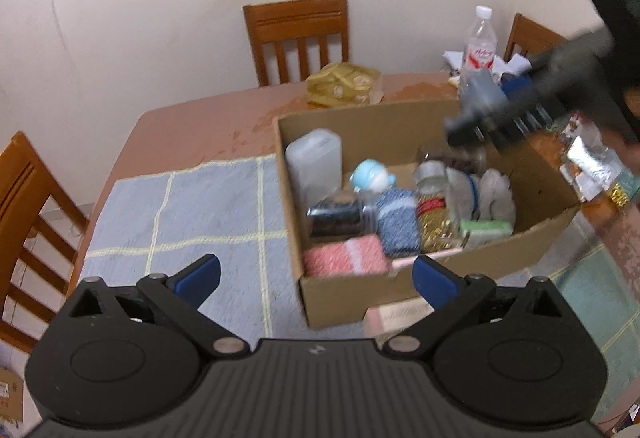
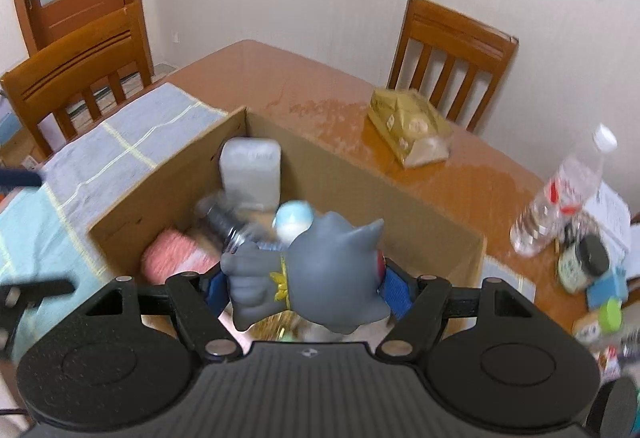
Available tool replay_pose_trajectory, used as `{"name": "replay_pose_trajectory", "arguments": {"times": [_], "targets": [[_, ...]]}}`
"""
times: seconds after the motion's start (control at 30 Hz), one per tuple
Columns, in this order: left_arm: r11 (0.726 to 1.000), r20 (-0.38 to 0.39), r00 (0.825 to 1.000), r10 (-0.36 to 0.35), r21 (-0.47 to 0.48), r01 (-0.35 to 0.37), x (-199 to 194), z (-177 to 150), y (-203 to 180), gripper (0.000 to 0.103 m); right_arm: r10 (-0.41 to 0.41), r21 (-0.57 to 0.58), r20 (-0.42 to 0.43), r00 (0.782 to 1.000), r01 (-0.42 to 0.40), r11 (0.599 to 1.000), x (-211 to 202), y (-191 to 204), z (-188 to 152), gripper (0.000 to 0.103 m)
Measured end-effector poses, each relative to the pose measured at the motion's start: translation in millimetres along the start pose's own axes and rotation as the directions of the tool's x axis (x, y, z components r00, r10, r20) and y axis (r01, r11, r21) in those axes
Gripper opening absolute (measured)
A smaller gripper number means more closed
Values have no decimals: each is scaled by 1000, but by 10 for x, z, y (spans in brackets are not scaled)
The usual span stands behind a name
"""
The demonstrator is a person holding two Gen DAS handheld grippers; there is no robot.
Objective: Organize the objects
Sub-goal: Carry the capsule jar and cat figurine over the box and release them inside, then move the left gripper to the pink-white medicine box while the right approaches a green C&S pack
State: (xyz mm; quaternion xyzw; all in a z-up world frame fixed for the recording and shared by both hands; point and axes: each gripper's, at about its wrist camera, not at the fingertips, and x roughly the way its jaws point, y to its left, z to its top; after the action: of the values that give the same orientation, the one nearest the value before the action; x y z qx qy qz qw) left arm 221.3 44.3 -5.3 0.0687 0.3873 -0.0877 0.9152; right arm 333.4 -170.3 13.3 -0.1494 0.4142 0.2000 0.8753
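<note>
An open cardboard box (image 1: 420,290) stands on the table and holds several items: a white plastic container (image 1: 314,162), a pale blue toy (image 1: 370,176), a dark jar (image 1: 336,216), and pink (image 1: 344,256) and blue (image 1: 398,222) sponges. My right gripper (image 2: 306,284) is shut on a grey rubber figure (image 2: 320,278) and holds it above the box (image 2: 168,178). In the left wrist view the right gripper and figure (image 1: 482,94) appear blurred over the box's far right corner. My left gripper (image 1: 316,274) is open and empty at the box's near edge.
A blue checked cloth (image 1: 180,218) covers the table left of the box. A yellow packet (image 1: 344,84) and a clear water bottle (image 1: 480,46) stand behind the box. Small jars and packets (image 2: 588,270) clutter the right side. Wooden chairs (image 1: 298,38) surround the table.
</note>
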Motion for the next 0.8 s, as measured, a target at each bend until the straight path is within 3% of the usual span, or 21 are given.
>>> {"name": "replay_pose_trajectory", "arguments": {"times": [0.13,0.3,0.8], "targets": [[1000,-6,1000,7,14,-7,-17,-51,2,102,-57,3,26,998,57,998,117,-16,180,87],[1000,-11,1000,-1,1,1,-9,-55,-2,102,-78,0,56,995,78,997,58,-18,164,100],[999,-47,998,-30,13,31,19,-212,-198,102,-81,50,39,996,79,996,-344,25,-330,103]]}}
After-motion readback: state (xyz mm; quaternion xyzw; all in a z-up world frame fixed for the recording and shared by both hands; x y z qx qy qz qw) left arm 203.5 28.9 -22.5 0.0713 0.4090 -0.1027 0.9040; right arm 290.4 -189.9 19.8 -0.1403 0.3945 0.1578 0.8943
